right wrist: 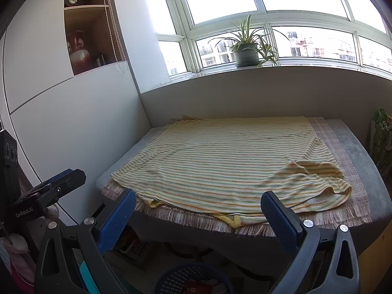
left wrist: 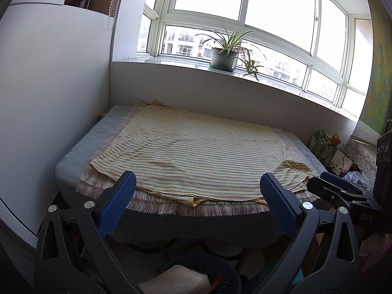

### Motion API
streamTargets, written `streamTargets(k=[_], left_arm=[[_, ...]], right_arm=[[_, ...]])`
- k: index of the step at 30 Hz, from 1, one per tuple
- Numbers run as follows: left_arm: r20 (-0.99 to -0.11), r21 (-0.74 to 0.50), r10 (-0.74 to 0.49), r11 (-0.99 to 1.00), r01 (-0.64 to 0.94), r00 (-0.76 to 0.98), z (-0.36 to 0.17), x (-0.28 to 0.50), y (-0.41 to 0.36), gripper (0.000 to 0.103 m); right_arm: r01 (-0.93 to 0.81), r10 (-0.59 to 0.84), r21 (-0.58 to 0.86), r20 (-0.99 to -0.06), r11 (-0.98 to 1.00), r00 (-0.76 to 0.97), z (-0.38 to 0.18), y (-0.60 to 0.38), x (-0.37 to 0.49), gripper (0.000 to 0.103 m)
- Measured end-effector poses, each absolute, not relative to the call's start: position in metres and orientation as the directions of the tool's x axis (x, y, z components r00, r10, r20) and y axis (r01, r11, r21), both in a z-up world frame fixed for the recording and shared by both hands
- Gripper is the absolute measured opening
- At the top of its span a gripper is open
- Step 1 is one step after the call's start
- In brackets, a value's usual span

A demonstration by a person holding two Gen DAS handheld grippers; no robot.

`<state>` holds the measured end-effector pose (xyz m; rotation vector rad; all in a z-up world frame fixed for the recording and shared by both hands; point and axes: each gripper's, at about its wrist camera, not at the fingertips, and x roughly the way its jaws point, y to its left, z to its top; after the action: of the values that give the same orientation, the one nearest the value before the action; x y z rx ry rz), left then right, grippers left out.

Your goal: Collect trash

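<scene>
Blue, ribbed pads line our fingers; both the left gripper (left wrist: 198, 204) and the right gripper (right wrist: 198, 214) hang spread wide, holding nothing. Below them sits a round blue mesh basket (right wrist: 171, 278); our left view shows pale foam trash (left wrist: 176, 280) inside, our right something red. Beyond, a striped knit shirt (left wrist: 196, 152) lies flat over a fringed woven mat (right wrist: 348, 196) on the bench (right wrist: 367, 171). Farthest, a potted plant (right wrist: 246, 54) occupies the sill.

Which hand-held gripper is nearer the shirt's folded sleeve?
Right. The right hand-held gripper hovers open at the table's front edge, with the folded sleeve just beyond its right finger. The left hand-held gripper hovers open further left, the sleeve off to its right.
</scene>
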<state>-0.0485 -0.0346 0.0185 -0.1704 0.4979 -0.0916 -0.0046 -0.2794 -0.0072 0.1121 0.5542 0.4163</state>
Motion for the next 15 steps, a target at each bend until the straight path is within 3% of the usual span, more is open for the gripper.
streamTargets(k=[15], left_arm=[[-0.468,-0.182,-0.114,0.983,0.031,0.876,0.0163,-0.0458,-0.035,0.103]], right_arm=[[-0.355,0.411,0.209,-0.498,0.911,0.763,-0.0098,-0.2776,-0.001,0.103]])
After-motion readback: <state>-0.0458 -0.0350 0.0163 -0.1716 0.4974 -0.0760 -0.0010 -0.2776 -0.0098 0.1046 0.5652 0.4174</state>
